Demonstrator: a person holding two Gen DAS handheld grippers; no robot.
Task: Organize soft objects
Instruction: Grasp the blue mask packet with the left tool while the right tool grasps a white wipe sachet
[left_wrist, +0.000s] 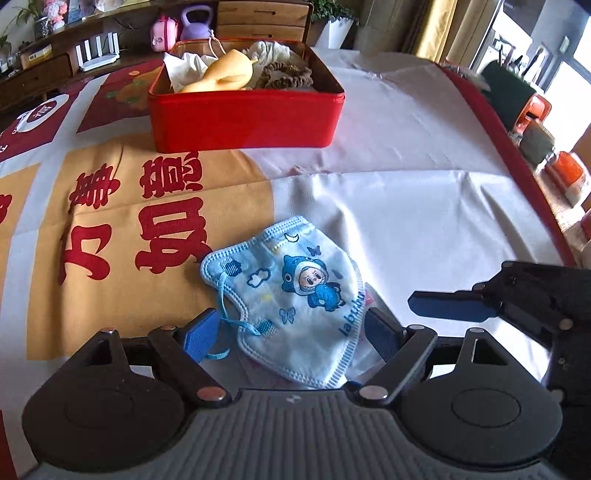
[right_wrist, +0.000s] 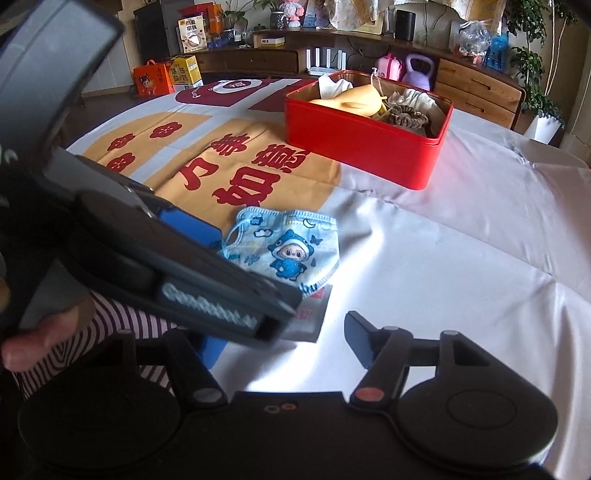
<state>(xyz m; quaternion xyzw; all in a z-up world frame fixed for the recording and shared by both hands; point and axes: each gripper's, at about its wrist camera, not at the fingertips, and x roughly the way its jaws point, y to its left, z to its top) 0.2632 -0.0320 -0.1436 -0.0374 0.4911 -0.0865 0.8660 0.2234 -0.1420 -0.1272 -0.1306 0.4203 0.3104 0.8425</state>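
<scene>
Left hand-held gripper (left_wrist: 291, 334) hangs low over the child's face mask (left_wrist: 291, 291), its blue fingers spread wide on either side of the mask's near edge without pressing it. The mask, pale blue with a cartoon figure and a loose ear loop, lies flat on the cloth-covered desk (left_wrist: 424, 229), and a small flat packet (right_wrist: 308, 317) peeps out from under its near corner. Just to the right of the mask, the right hand-held gripper (right_wrist: 291, 339) has its fingers apart with only bare cloth visible between them; part of that gap is hidden behind the left tool's body, and no earlier view is given. Left of the mask, the cloth carries large red characters on a yellow field. Well beyond the mask stands a red tin box (left_wrist: 243, 122) holding a yellow soft toy (left_wrist: 225, 75), crumpled pale cloth and a brown scrunchie (left_wrist: 280, 75).
</scene>
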